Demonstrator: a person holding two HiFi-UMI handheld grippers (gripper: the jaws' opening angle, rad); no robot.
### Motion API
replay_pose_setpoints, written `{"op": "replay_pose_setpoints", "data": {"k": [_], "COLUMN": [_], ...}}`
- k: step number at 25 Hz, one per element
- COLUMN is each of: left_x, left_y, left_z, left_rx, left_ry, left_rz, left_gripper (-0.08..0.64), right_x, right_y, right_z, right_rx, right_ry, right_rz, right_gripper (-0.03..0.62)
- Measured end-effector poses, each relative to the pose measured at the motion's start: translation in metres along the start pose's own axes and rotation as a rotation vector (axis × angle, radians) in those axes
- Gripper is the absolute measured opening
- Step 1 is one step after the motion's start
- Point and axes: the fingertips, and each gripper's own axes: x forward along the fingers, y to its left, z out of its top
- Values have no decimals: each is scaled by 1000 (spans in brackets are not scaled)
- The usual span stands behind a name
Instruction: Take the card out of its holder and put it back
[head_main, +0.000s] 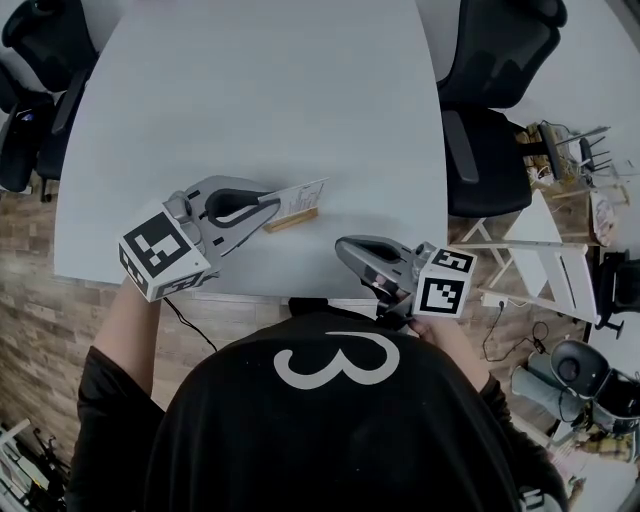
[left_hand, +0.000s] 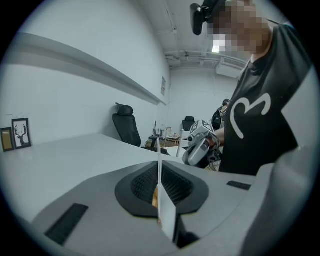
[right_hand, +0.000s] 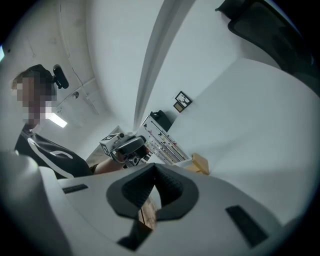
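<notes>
A white printed card (head_main: 298, 197) stands on edge over a small wooden holder (head_main: 291, 221) on the grey table (head_main: 270, 90). My left gripper (head_main: 272, 203) is shut on the card's left end. In the left gripper view the card (left_hand: 159, 190) shows edge-on, pinched between the pads. The right gripper view shows the card (right_hand: 162, 142) with the holder (right_hand: 200, 163) at its lower right. I cannot tell whether the card sits in the slot. My right gripper (head_main: 342, 247) hovers at the table's front edge, shut and holding nothing, its pads (right_hand: 150, 187) meeting at the tips.
Black office chairs stand at the back right (head_main: 495, 110) and far left (head_main: 30, 100). A white folding frame (head_main: 540, 265) and cluttered gear are on the wooden floor to the right. The person's torso is close against the table's front edge (head_main: 250, 292).
</notes>
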Motion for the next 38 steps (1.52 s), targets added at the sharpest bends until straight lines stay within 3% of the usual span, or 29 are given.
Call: {"op": "replay_pose_setpoints", "data": {"k": [38], "left_x": [-8], "left_y": [15], "left_z": [-15], "left_rx": [-60], "left_ry": [-60], "left_rz": [30], "left_gripper": [25], "right_x": [13], "right_y": [1], "right_z": [0], "right_rx": [2], "right_ry": [30], "right_rz": [-15], "right_gripper": [6]}}
